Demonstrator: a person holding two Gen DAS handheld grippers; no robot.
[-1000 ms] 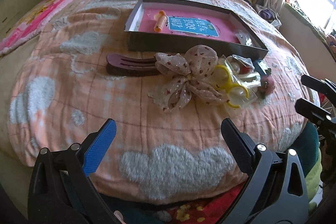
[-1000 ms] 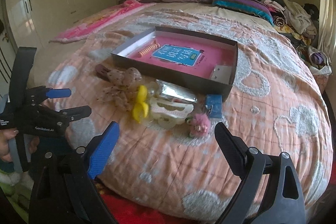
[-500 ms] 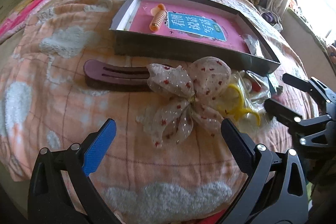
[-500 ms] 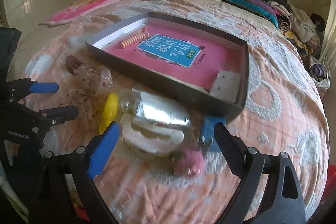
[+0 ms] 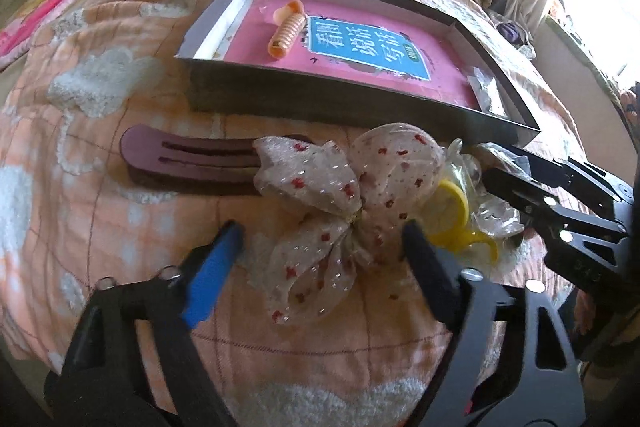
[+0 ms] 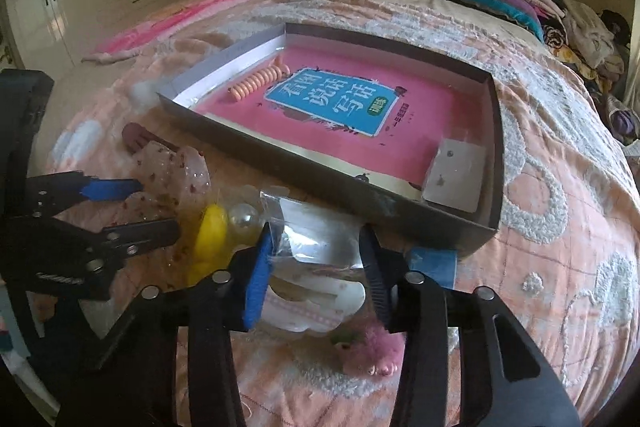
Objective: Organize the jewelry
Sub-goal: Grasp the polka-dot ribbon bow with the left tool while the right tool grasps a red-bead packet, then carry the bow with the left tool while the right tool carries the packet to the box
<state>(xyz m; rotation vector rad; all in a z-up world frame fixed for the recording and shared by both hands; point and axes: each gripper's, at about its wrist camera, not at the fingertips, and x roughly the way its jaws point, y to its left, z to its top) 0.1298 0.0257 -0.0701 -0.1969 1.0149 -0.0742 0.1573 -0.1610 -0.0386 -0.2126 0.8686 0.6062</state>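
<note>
Peach bedding with fluffy white clouds carries a shallow grey box (image 6: 352, 187), and the loose accessories lie just in front of its near wall. Both pick-ups look about to begin: the left claw (image 5: 320, 239) gapes wide around the spotted bow (image 5: 344, 195), the right claw (image 6: 316, 247) stands part-open astride a clear packet (image 6: 320, 239), neither gripping yet, so each must close, then lift over the wall. Inside the box lie a pink book (image 6: 340, 107), an orange spiral clip (image 5: 286, 35) and a small card packet (image 6: 456, 175)

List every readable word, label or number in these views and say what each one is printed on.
"看图说话写话": big white characters on the blue panel of the pink book lying in the box.
Green badge and small line beside the panel: too small to read.
Lettering on the left gripper body: blurred.
</note>
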